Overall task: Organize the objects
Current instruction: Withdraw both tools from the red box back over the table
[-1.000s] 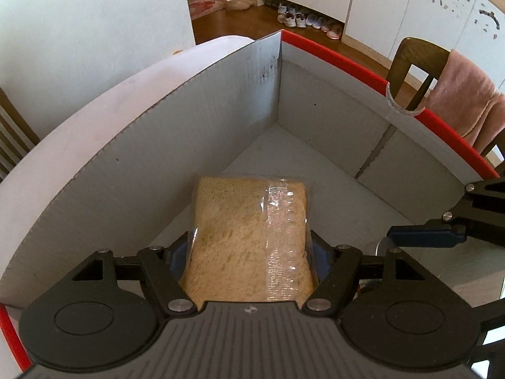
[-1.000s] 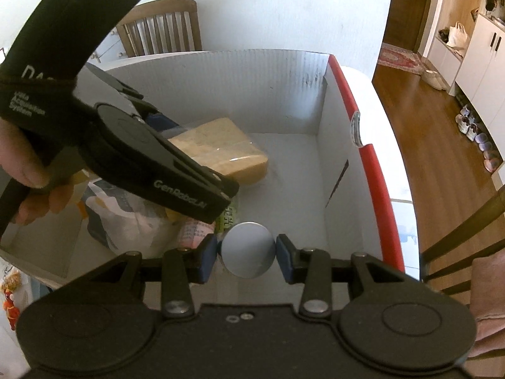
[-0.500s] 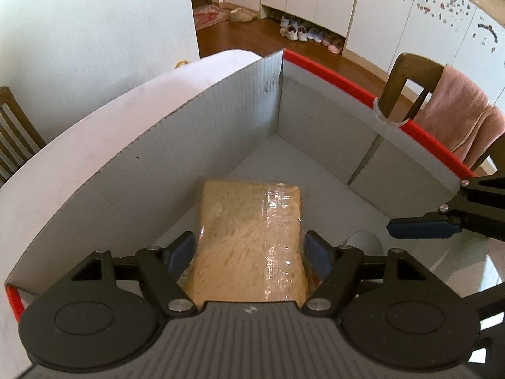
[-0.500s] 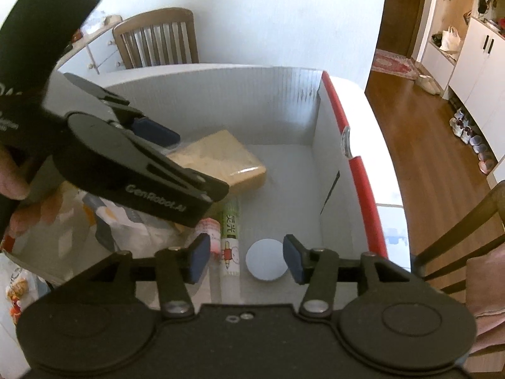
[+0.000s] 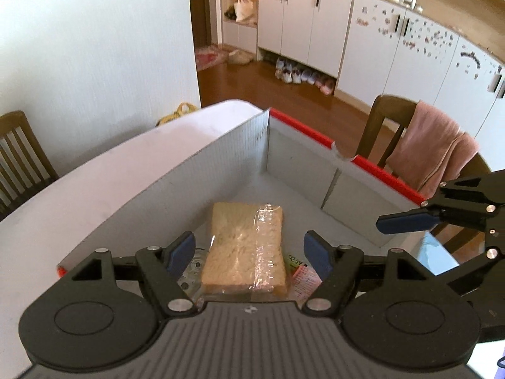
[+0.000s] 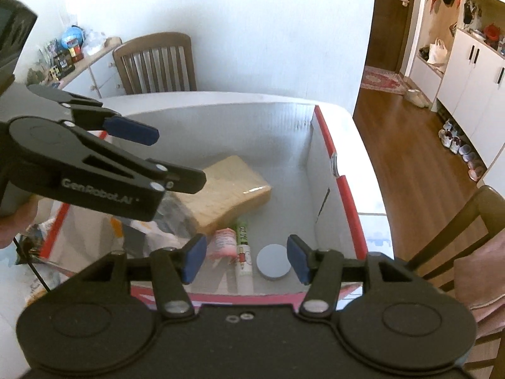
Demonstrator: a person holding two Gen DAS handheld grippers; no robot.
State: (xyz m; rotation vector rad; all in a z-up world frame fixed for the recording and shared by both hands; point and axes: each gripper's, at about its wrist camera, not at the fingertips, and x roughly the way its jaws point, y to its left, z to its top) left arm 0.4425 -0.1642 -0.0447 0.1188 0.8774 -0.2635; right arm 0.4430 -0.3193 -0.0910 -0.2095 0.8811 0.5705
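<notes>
Both hand-held grippers hang over the box (image 6: 328,145) and neither carries anything. The left hand-held gripper (image 5: 249,251) has its fingers spread wide, the wrapped bread (image 5: 246,249) lying flat on the box floor between and below them, no pad touching the film. That looks like a release: the loaf sits toward the long wall at nine o'clock in the left wrist view, leaving the far corner at twelve o'clock bare for more items.

Over to the right wrist view: the right hand-held gripper (image 6: 244,259) is spread too, above the near rim. The round grey lid (image 6: 274,262) lies flat on the floor just inside the right-hand finger, at about five o'clock from the bread, close to the red-edged side wall. Beside it, at its nine o'clock, a slim tube (image 6: 243,257) lies lengthwise, and a small pink packet (image 6: 224,243) touches that on the far side. A crinkled plastic bag (image 6: 151,237) fills the near-left part of the box, and the bread seems to lean on it.

My read: flat, low things are being laid side by side along the floor so nothing rolls or stacks. The box rests on the white worktop (image 5: 104,177), with a wooden chair (image 6: 157,63) behind it.
</notes>
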